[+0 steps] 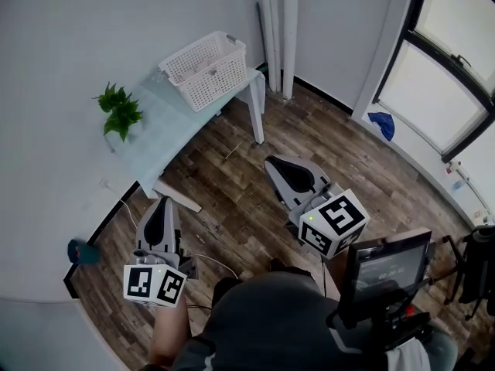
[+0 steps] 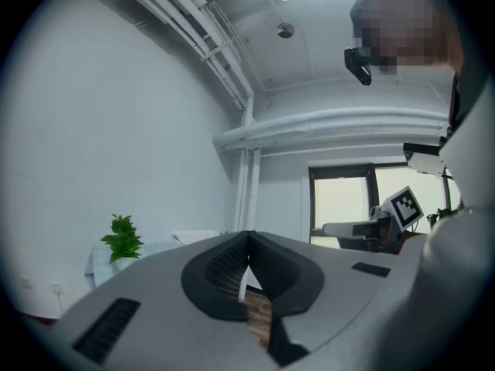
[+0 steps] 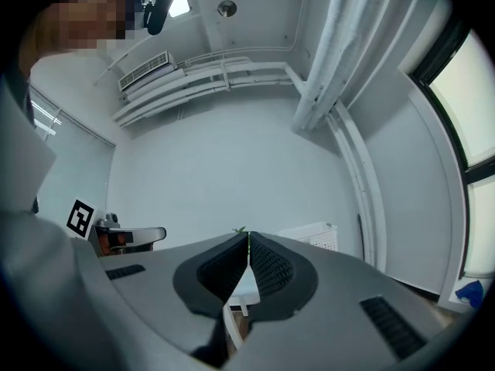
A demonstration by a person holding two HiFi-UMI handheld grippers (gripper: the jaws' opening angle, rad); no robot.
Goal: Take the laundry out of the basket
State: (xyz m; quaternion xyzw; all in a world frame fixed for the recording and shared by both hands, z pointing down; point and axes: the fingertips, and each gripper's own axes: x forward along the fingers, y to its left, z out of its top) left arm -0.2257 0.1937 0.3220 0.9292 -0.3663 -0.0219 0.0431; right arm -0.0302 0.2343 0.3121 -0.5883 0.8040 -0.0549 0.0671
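Surveying the head view first: the white lattice basket stands on the pale tabletop at about 11 o'clock in the frame, at the tabletop's 1 o'clock end. A potted plant sits near the opposite edge. Both tools are well apart from the basket, over the wooden floor. The left hand-held gripper is at 7 o'clock and the right hand-held gripper is near centre. No laundry can be made out over the rim from here (the interior reads only as white).

Left gripper view: the left hand-held gripper has its jaws pressed together with nothing between them. The plant shows at 9 o'clock.

Right gripper view: the right hand-held gripper is likewise pressed together at the tips and empty. The basket shows just to its 3 o'clock, against the far wall.

Assessment: the approach is not yet complete and no removal has begun. Laundry is expected to be soft, light and limp, so it will sag and trail once lifted. Hold should be taken on a raised fold near the top of the pile, pinched firmly. The basket is probably light too, and may shift if cloth snags on its lattice.
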